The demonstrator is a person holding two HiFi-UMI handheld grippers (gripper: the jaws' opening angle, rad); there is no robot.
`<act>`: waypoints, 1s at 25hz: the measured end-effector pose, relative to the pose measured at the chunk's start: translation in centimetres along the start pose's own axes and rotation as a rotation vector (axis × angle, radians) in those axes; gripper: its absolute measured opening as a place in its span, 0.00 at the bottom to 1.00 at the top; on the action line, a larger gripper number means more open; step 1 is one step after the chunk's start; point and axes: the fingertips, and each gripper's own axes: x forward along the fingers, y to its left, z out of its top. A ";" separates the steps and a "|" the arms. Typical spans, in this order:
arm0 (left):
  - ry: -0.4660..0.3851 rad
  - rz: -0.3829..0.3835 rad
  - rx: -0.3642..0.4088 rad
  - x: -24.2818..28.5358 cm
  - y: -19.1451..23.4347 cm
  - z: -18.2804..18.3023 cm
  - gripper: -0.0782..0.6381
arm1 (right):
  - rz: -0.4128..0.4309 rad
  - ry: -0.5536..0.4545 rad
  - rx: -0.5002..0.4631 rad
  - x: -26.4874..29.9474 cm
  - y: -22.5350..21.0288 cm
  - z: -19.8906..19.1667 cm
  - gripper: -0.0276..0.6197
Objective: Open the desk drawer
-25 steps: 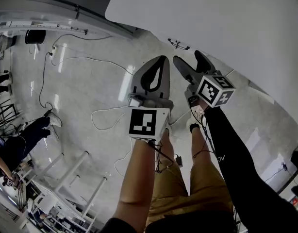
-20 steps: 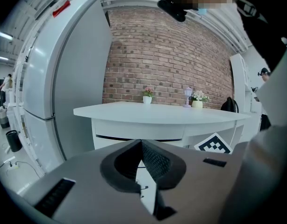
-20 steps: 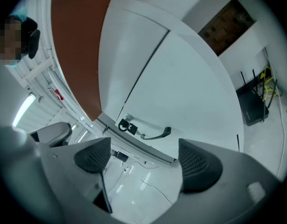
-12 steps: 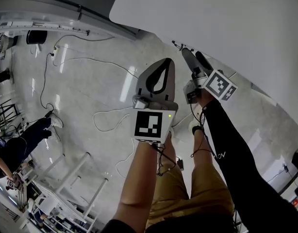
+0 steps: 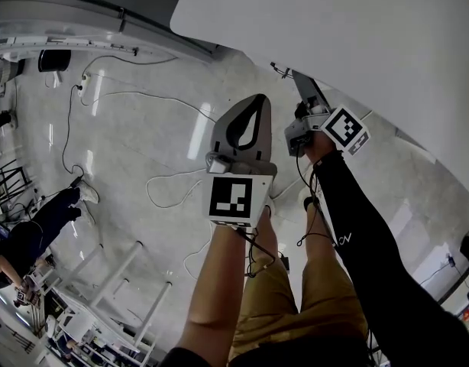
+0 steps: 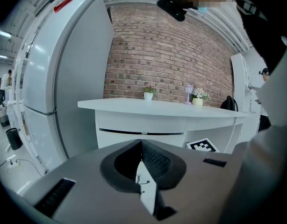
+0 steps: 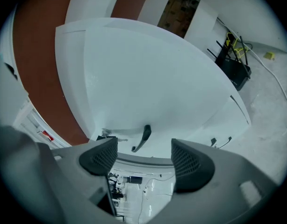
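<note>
Sleeve point(image 5: 376, 270) logo point(image 5: 344, 241) unreadable; dark drawer handle point(image 7: 142, 138)

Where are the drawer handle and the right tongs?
drawer handle point(image 7: 141, 138), right gripper view, middle of the dark curved bar.
right tongs point(image 7: 144, 155), right gripper view, gap between the tips, which have just been closing; nothing gripped, drawer handle beyond them.

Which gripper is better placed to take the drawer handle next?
Right. The right gripper is at the desk front with the drawer handle just ahead, centred on its jaw gap. Its jaws have just been closing, with nothing gripped yet. The left gripper is shut and hangs back.
</note>
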 end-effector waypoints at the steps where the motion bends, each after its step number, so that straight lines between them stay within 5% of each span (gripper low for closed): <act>1: -0.001 -0.001 -0.004 0.0 0.1 0.0 0.12 | 0.009 -0.010 0.025 0.1 0.0 0.1 0.60; 5: -0.008 -0.005 -0.017 -0.2 0.6 -0.2 0.12 | 0.026 -0.039 0.093 0.3 -0.3 0.3 0.52; 16: 0.005 -0.008 -0.032 -0.8 1.5 -0.9 0.12 | 0.043 -0.067 0.128 1.6 0.2 0.1 0.51; 18: 0.011 -0.010 -0.026 -0.8 1.8 -1.1 0.12 | 0.045 -0.059 0.117 1.7 0.1 -0.1 0.14; 25: 0.008 0.005 -0.037 -1.6 2.2 -1.3 0.12 | 0.069 -0.094 0.160 1.4 0.0 0.1 0.11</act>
